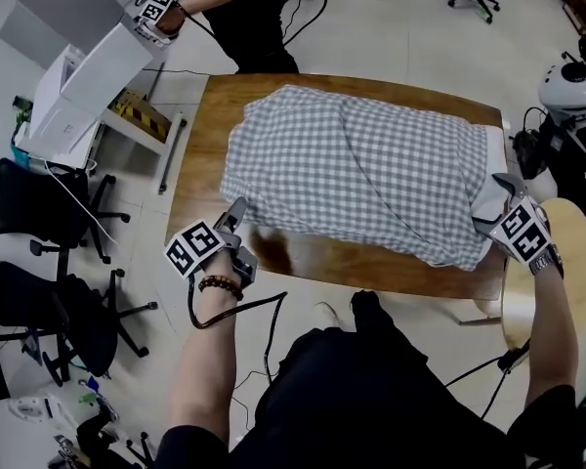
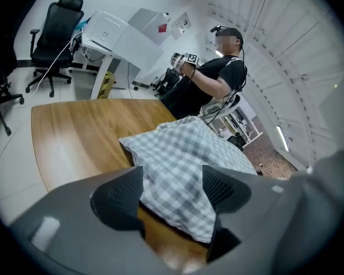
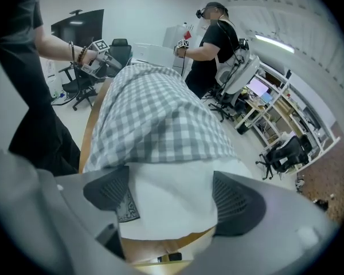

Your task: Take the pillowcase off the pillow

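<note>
A grey-and-white checked pillowcase (image 1: 361,169) covers a pillow that lies across the wooden table (image 1: 200,154). The pillow's bare white end (image 1: 495,159) sticks out of the case at the right. My left gripper (image 1: 236,213) is at the near left corner of the case. In the left gripper view that checked corner (image 2: 178,165) lies just beyond the open left gripper (image 2: 171,191), whose pads do not press it. My right gripper (image 1: 496,198) is at the white end. In the right gripper view the white pillow end (image 3: 172,211) sits between the wide-apart jaws of the right gripper (image 3: 169,193), with the checked pillowcase (image 3: 155,119) behind.
Another person (image 1: 244,8) stands at the table's far side holding a marker-cube gripper (image 1: 161,8). White boxes (image 1: 78,66) and black office chairs (image 1: 29,213) stand to the left. A round wooden stool (image 1: 532,301) is by the table's right end.
</note>
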A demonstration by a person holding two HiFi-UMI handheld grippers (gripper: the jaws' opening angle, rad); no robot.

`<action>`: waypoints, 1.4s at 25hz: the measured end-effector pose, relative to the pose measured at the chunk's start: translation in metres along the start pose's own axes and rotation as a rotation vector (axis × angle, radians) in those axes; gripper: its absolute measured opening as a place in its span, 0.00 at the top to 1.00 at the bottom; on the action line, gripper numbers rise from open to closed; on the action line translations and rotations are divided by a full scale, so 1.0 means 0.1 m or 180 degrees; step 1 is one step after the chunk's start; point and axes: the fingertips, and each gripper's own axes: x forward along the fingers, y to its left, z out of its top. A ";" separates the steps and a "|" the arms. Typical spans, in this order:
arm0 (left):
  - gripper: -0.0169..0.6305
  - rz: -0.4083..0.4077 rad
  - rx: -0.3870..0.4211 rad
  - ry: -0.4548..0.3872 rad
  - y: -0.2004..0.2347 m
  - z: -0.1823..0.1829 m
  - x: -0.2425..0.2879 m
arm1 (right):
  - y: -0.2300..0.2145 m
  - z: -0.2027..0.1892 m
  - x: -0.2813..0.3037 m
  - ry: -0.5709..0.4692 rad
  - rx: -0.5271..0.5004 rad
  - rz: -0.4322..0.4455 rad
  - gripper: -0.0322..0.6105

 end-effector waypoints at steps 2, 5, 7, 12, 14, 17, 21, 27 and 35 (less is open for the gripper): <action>0.48 0.0068 -0.0086 0.0068 0.16 -0.06 -0.02 | 0.13 -0.01 0.01 0.0106 0.0044 -0.0006 0.24; 0.47 0.0015 -0.0292 0.0152 0.39 -0.12 0.00 | 0.37 -0.09 0.09 0.0223 0.0099 -0.0088 0.27; 0.46 -0.0007 -0.0373 0.0173 0.69 -0.13 0.09 | 0.56 -0.22 0.42 0.0239 0.0126 -0.0120 0.27; 0.46 -0.0058 -0.0513 0.0177 1.01 -0.40 0.36 | 0.75 -0.61 0.89 0.0222 0.0085 -0.0145 0.30; 0.47 -0.0078 -0.0523 0.0195 1.01 -0.41 0.38 | 0.78 -0.62 0.87 0.0216 0.0069 -0.0163 0.34; 0.57 -0.0105 -0.0490 0.0214 0.98 -0.37 0.39 | 0.81 -0.58 0.85 0.0192 0.0049 -0.0191 0.43; 0.67 -0.0089 -0.0381 0.0187 0.90 -0.32 0.40 | 0.77 -0.57 0.81 0.0135 0.0015 -0.0268 0.56; 0.86 0.0015 -0.0177 0.0073 0.83 -0.21 0.34 | 0.71 -0.50 0.76 0.0003 -0.0154 -0.0533 0.79; 0.96 0.0159 -0.0026 -0.0005 0.75 -0.17 0.29 | 0.59 -0.52 0.59 -0.0095 -0.0204 -0.0889 0.91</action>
